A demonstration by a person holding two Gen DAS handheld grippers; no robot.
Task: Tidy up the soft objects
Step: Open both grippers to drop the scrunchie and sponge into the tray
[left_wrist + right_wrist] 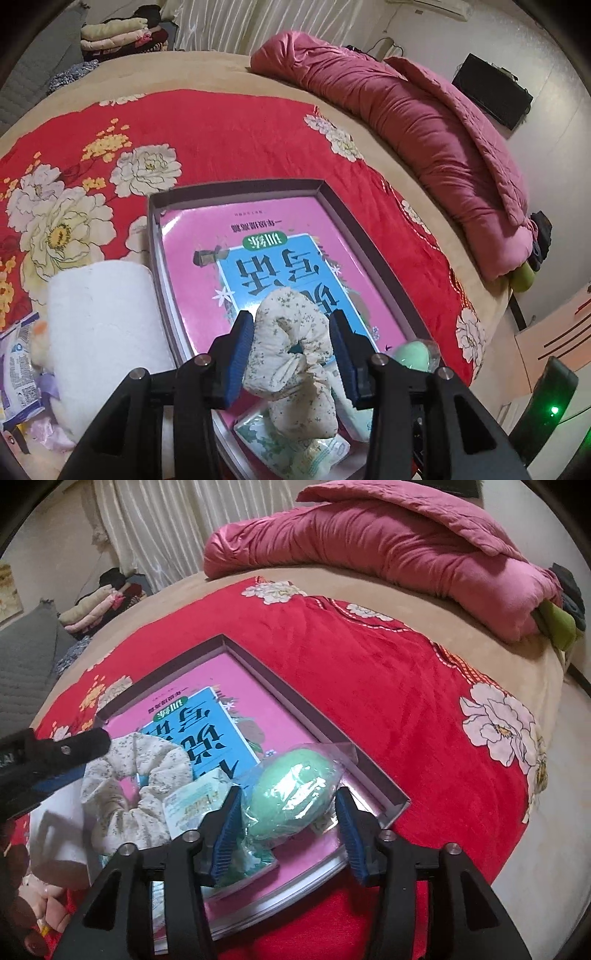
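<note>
A cream floral scrunchie (291, 354) lies in a shallow grey box (236, 186) on a pink and blue book (207, 240), partly over a green-printed tissue pack (288, 443). My left gripper (291, 317) stands open around the scrunchie, its blue pads at either side. In the right wrist view a green sponge in clear wrap (291, 794) rests on the book's near right corner. My right gripper (289, 792) is open around it. The scrunchie (129, 797) and a left gripper finger (70, 753) show at the left there.
The box sits on a red flowered blanket (221, 133) on a bed. A white fluffy roll (103, 332) and a snack packet (18, 369) lie left of the box. A rolled pink quilt (424, 122) lines the far right edge. Folded clothes (118, 33) are stacked behind.
</note>
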